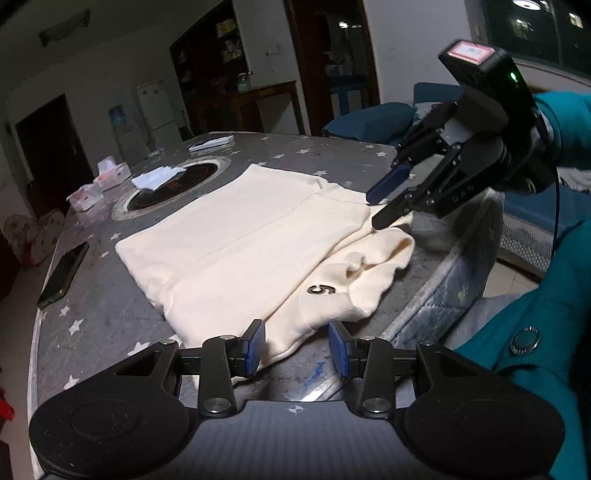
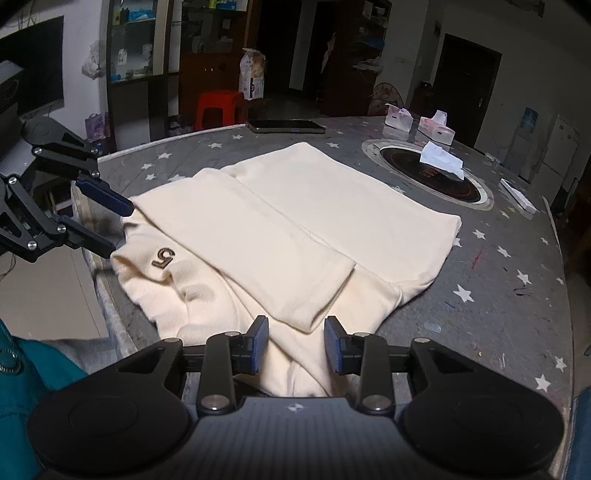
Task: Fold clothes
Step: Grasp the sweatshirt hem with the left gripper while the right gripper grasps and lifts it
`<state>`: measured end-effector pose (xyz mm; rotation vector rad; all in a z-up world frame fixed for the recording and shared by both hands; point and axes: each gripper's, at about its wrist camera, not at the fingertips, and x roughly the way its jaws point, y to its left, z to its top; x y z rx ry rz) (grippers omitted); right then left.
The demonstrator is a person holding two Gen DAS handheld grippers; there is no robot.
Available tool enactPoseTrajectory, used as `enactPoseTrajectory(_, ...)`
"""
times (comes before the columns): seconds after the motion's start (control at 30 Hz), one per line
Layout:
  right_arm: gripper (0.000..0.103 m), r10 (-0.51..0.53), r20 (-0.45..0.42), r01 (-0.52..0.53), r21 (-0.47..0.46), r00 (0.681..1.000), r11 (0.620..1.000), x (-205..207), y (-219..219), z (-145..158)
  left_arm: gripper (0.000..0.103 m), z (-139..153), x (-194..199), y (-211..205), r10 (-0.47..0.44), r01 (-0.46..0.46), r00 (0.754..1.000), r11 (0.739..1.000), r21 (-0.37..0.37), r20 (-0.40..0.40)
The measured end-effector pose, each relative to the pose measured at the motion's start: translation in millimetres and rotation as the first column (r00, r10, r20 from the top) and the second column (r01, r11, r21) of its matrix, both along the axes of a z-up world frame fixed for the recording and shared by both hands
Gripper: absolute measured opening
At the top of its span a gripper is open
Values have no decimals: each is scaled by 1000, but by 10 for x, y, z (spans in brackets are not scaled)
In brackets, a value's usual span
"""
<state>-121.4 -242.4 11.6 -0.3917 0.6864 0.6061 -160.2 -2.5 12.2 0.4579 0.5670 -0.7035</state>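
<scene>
We see dim indoor light with dark vignetted corners, strong fisheye bending at the edges, a ceiling lamp (image 1: 526, 3) glaring, and slight blur on the right hand-held gripper (image 1: 380, 205).

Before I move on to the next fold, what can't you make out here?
- Left wrist view: near hem of the cream garment is hidden behind the left gripper.
- Right wrist view: near edge of the garment is covered by the right gripper.
- Both views: layers under the folded sleeve are hidden.
- Lettering on the tissue packs is too small.
</scene>
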Motion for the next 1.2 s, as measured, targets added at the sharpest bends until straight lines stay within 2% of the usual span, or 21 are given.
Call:
enactPoseTrajectory(0.07,39,8,4,-8,-9,1000,1000,-26,-10,16,41,-26,5,-46,-10,10,1000,1000,4,20)
enactPoseTrajectory(0.17,41,31,15,-30,-37,999,999,-95,-18,41,40,-64,12,-114,-26,25,998,1000,10,49)
enactPoseTrajectory(0.23,42,46,21,-44,-54,999,998,-138,-24,50,31,-67,21,-126,-30,30,997,1000,-3,69)
enactPoseTrajectory(0.3,51,65,36,-62,-78,997,995,-185,-29,43,15,-55,39,-127,-27,29,996,999,-22,85)
enactPoseTrajectory(0.4,52,107,57,-100,-108,993,989,-254,-22,14,9,5,107,-110,-1,8,995,998,-70,99)
enactPoseTrajectory(0.6,55,186,94,-173,-130,978,976,-302,83,-76,7,167,507,-59,86,-81,996,975,-208,14)
enactPoseTrajectory(0.73,55,192,132,-179,-107,973,978,-225,141,-107,7,191,670,-39,90,-94,996,967,-239,-25)
enactPoseTrajectory(0.83,49,188,127,-180,-71,974,981,-93,166,-137,6,174,740,-15,93,-105,994,963,-248,-57)
enactPoseTrajectory(0.9,42,198,119,-192,-60,973,980,-39,184,-150,7,141,727,9,95,-110,993,964,-243,-74)
enactPoseTrajectory(0.97,28,215,106,-210,-52,971,976,4,194,-153,7,116,702,32,97,-115,991,964,-239,-87)
enactPoseTrajectory(1.07,17,229,62,-227,-34,972,973,42,176,-135,9,110,617,104,82,-106,991,965,-238,-109)
enactPoseTrajectory(1.13,14,220,46,-219,-18,974,975,59,155,-108,19,113,525,128,73,-92,993,972,-216,-95)
enactPoseTrajectory(1.2,13,209,39,-209,2,977,978,73,137,-77,41,104,444,140,66,-79,995,979,-186,-73)
